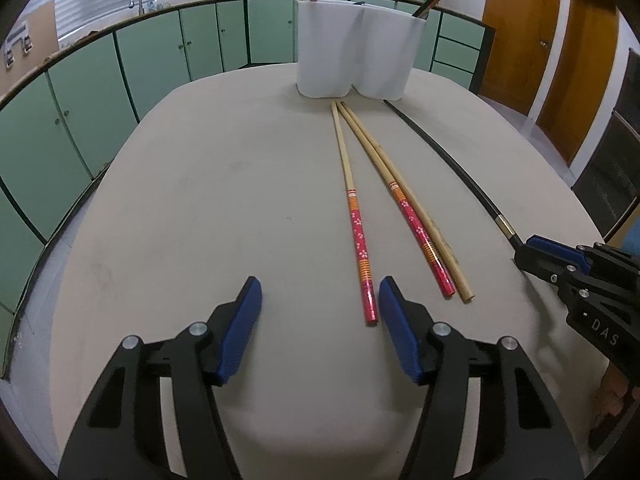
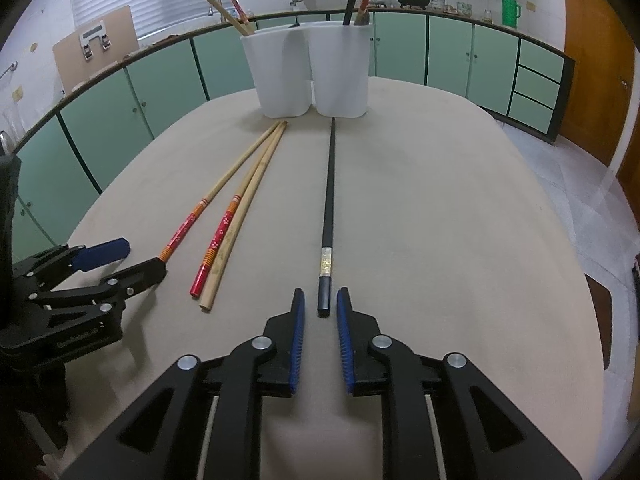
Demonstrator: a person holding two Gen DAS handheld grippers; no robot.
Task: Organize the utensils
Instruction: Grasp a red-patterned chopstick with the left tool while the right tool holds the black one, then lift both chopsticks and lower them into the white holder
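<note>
A white two-compartment holder [image 1: 356,46] [image 2: 308,72] stands at the table's far end with chopsticks upright in each side. On the table lie two red-handled chopsticks [image 1: 360,236] [image 2: 188,228], a plain bamboo one [image 1: 436,240] [image 2: 240,216] and a black chopstick [image 1: 448,164] [image 2: 329,200]. My left gripper [image 1: 320,292] [image 2: 142,258] is open, its right pad beside the near red handle. My right gripper [image 2: 320,300] [image 1: 524,250] is open a little, its pads on either side of the black chopstick's handle end.
The beige table [image 1: 224,208] [image 2: 440,220] stretches between both grippers and the holder. Green cabinets [image 1: 152,52] run behind it, and wooden doors [image 1: 560,40] stand at the right.
</note>
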